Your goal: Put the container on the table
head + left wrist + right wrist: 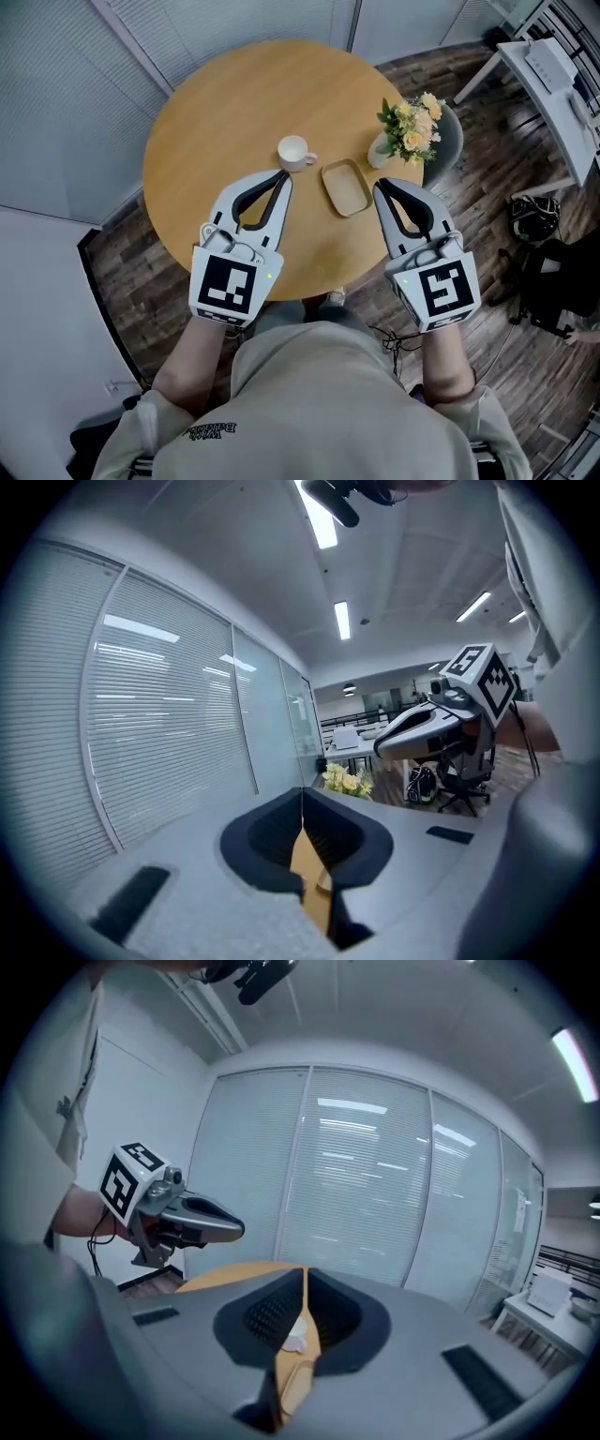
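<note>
Your left gripper [284, 178] and right gripper [380, 187], jaws together and empty, flank the tan container [345, 187] lying mid-frame on the table [216, 122].

Container [345, 187]: one shallow tan dish, rounded-rectangular, empty, upright. It lay flat on the round wooden table [216, 122], toward the near edge, between a white cup [294, 153] and a flower vase [382, 152], just left of my right gripper [379, 187], not held.

Wood floor [487, 178] (blinds [169, 724] behind)
</note>
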